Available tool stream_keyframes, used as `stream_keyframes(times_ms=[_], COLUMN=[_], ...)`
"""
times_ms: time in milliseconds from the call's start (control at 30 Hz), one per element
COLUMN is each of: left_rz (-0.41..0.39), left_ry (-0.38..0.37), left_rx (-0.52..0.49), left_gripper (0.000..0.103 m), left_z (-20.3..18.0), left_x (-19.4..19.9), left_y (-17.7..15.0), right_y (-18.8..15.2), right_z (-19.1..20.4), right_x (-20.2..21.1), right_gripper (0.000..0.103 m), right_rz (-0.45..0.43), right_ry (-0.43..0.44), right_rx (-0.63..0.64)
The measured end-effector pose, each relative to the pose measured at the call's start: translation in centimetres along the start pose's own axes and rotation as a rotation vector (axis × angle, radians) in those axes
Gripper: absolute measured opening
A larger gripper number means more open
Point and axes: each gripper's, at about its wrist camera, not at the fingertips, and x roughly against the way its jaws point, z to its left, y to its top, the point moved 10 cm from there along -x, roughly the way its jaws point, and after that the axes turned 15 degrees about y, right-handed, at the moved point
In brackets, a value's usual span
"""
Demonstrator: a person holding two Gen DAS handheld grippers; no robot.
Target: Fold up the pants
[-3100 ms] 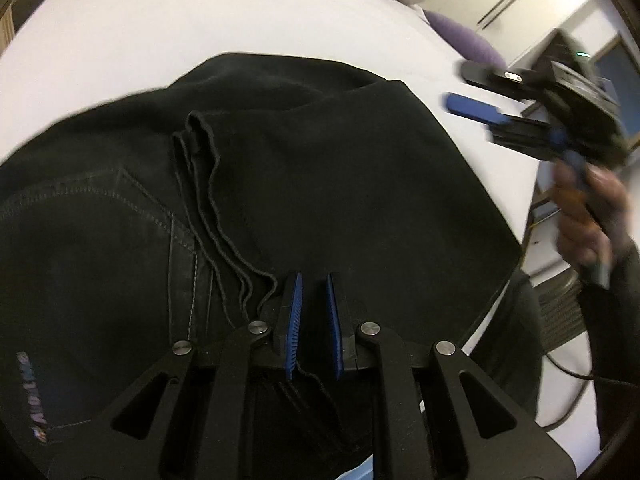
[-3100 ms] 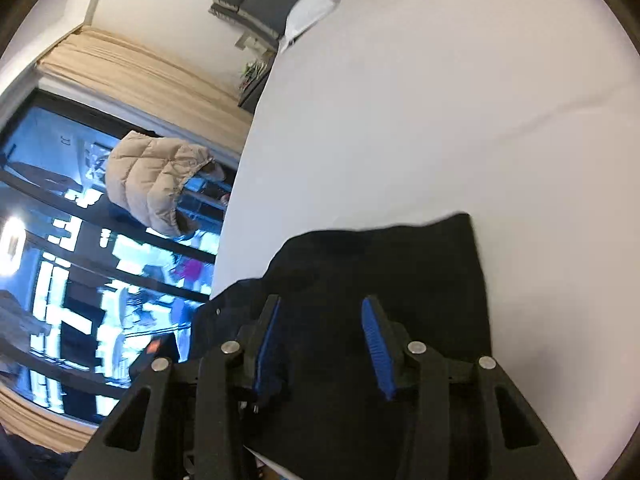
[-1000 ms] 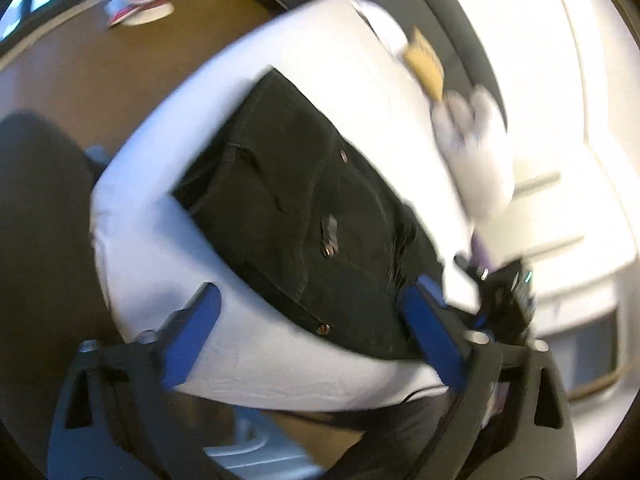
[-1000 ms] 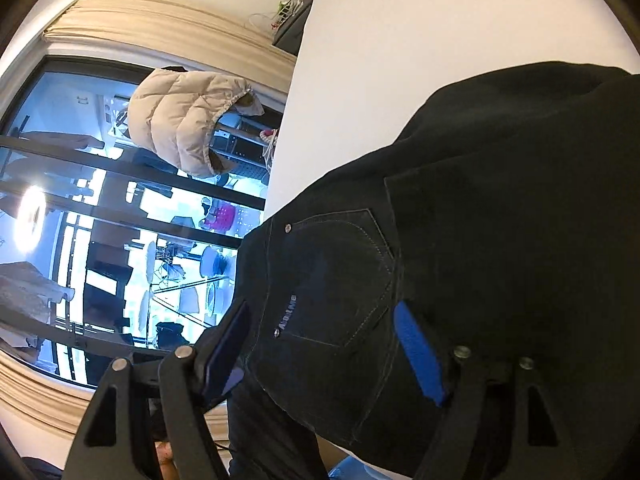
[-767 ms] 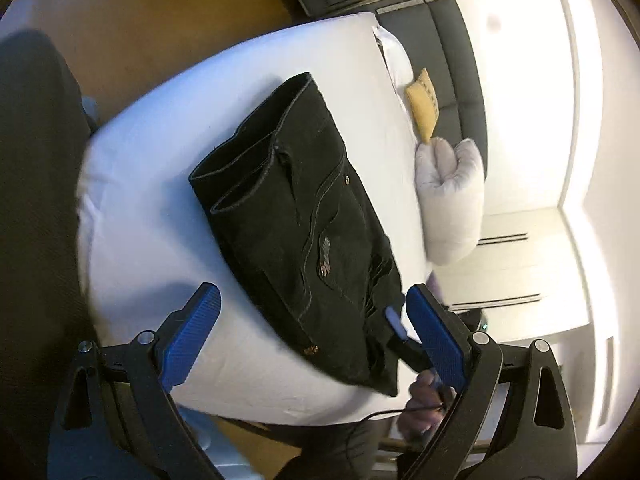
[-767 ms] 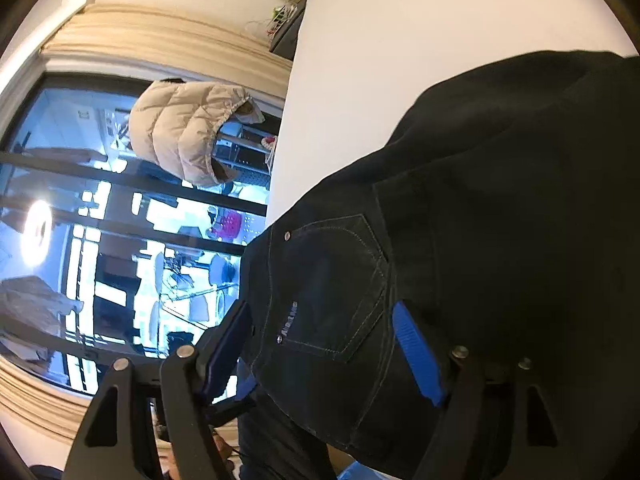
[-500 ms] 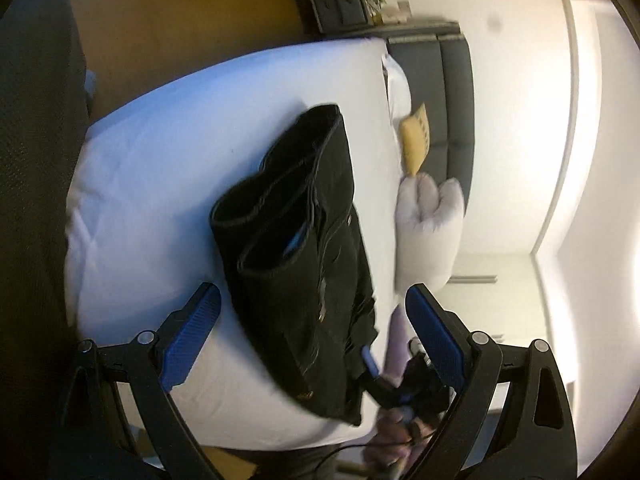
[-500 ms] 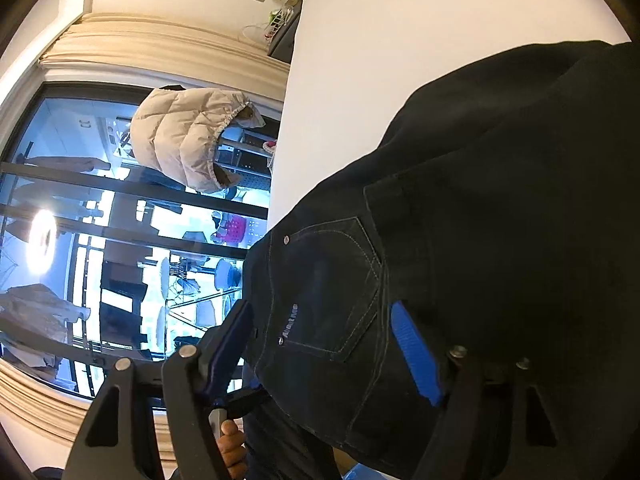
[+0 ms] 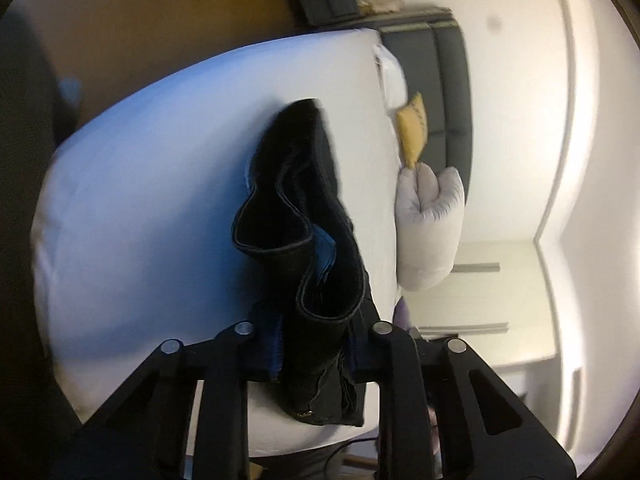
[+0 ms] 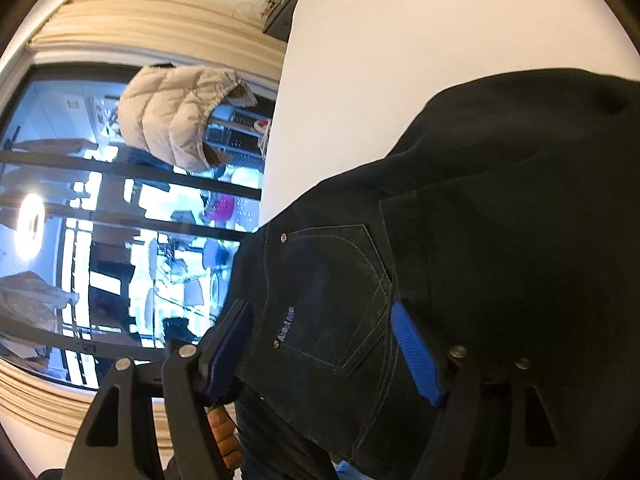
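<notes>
Folded black pants lie on a white bed. In the left wrist view my left gripper is shut on the near waistband edge of the pants, which bulges open in front of the fingers. In the right wrist view the pants fill the right side, back pocket with a small label facing up. My right gripper is open, its blue pads wide apart over the pocket, with one pad against the cloth.
A grey pillow and a yellow cushion lie at the bed's far end by a dark headboard. A beige puffer jacket hangs by a large window. Brown floor borders the bed.
My left gripper has come in from well back of the bed and closed its wide-open jaws on the pants' waistband edge. The right gripper has stayed open over the back pocket.
</notes>
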Motion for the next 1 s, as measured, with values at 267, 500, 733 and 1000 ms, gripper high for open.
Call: stream_keyframes(times_ms=[267, 500, 733, 1000], left_rz=[-0.046, -0.061, -0.007, 0.148], left_ry=[0.028, 0.033, 0.047, 0.105], left_rx=[-0.212, -0.433, -0.711, -0.959], left_gripper=[0.017, 0.017, 0.017, 0.017], left_z=[-5.6, -12.4, -19.3, -22.2], left_x=[0.5, 0.1, -3.9, -11.2], left_y=[0.1, -2.2, -9.4, -19.6], right_y=[-0.4, -0.6, 2.6, 3.7], right_z=[-3.3, -2.5, 0.8, 1.4], right_x=[-3.4, -2.7, 4.4, 8.5], right_gripper=[0.076, 0.076, 0.079, 0.093], right_rz=[0.066, 0.031, -0.095, -0.092], right_ry=[-0.031, -0.025, 0.198, 0.22], right_rx=[-0.063, -0.035, -0.08, -0.033])
